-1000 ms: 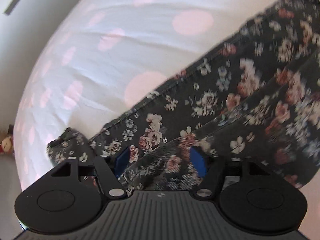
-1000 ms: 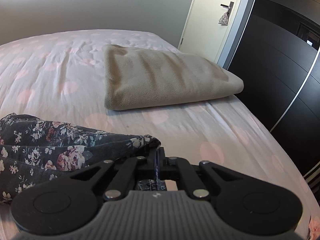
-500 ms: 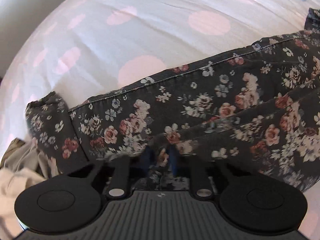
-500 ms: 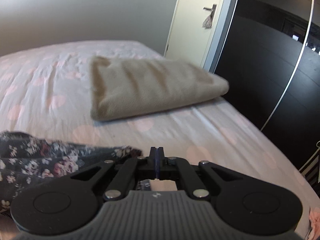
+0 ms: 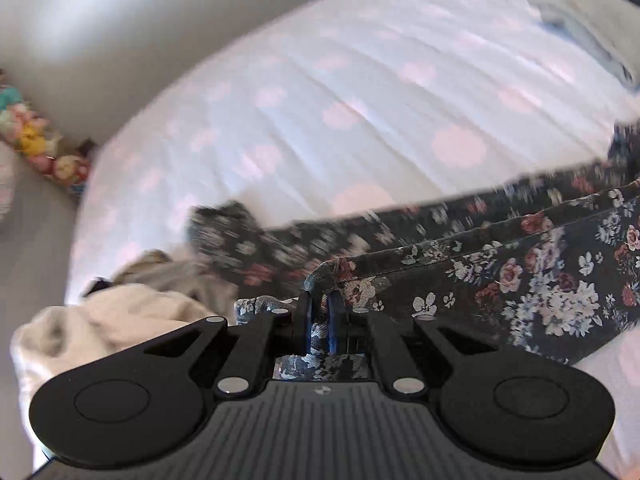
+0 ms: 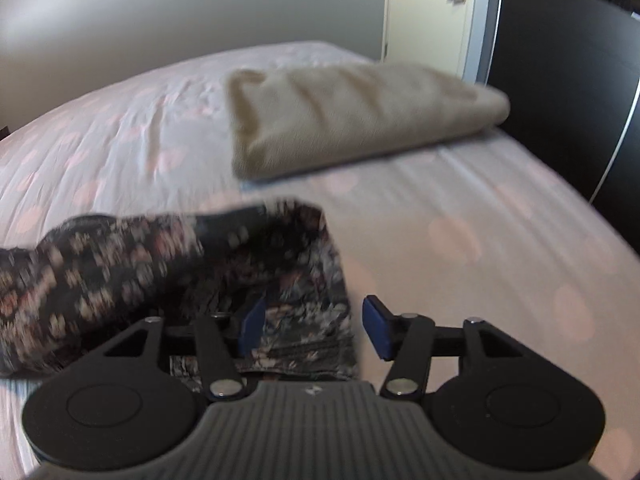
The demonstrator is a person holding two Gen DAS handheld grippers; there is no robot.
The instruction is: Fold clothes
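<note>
A dark floral garment (image 5: 520,272) lies across the white bed sheet with pink dots (image 5: 360,100). My left gripper (image 5: 318,318) is shut on a folded edge of the garment, which stretches off to the right. In the right wrist view the same floral garment (image 6: 200,264) is bunched up and blurred. My right gripper (image 6: 314,330) stands open there, and the garment's end lies loosely between its blue pads (image 6: 378,330).
A folded beige blanket (image 6: 352,116) lies further back on the bed. A cream garment (image 5: 120,316) is heaped at the near left. A door (image 6: 424,12) and dark wardrobe (image 6: 560,60) stand to the right. Toys (image 5: 36,144) line the wall.
My left gripper closed on the floral garment and lifted its edge. My right gripper, shut before, has opened, and the garment's end has bunched up in front of it.
</note>
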